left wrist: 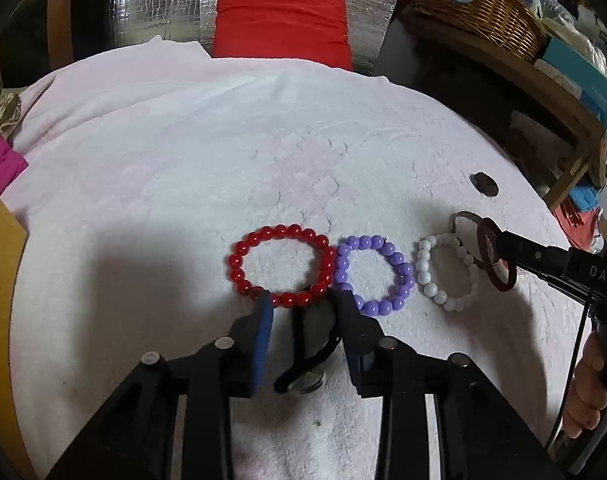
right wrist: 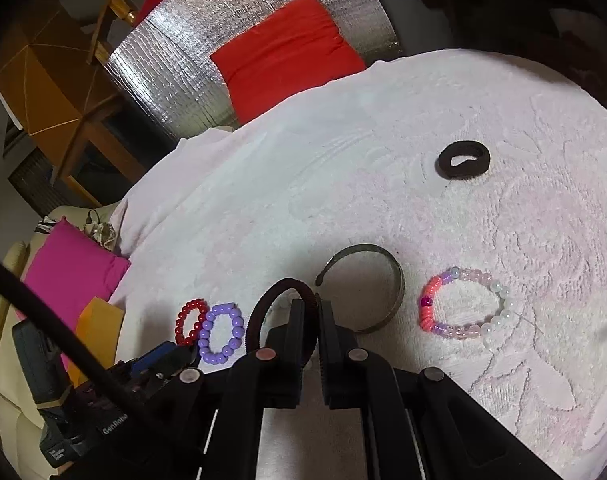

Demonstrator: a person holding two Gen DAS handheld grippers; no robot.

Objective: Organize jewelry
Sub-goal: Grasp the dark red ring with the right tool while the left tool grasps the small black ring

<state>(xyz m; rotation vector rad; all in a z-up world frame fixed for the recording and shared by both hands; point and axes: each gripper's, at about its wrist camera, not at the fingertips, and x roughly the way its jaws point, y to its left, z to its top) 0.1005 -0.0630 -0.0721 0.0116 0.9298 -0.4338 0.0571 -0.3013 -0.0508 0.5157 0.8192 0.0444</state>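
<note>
On a white towel (left wrist: pixel 183 160) lie a red bead bracelet (left wrist: pixel 281 266), a purple bead bracelet (left wrist: pixel 373 276) and a white bead bracelet (left wrist: pixel 447 272) in a row. My left gripper (left wrist: pixel 303 300) is open, its fingers at the red bracelet's near edge. My right gripper (right wrist: pixel 317 300) is shut on a dark maroon bangle (right wrist: pixel 279 312), held above the white bracelet; the bangle also shows in the left wrist view (left wrist: pixel 495 256). The red bracelet (right wrist: pixel 190 322) and the purple bracelet (right wrist: pixel 220 334) show in the right wrist view.
A metal cuff bangle (right wrist: pixel 367 288), a pink and white bead bracelet (right wrist: pixel 465 304) and a black hair tie (right wrist: pixel 463 159) lie on the towel (right wrist: pixel 383 140). A red cushion (left wrist: pixel 281 20) lies behind. A wicker basket (left wrist: pixel 479 8) stands on a shelf at right.
</note>
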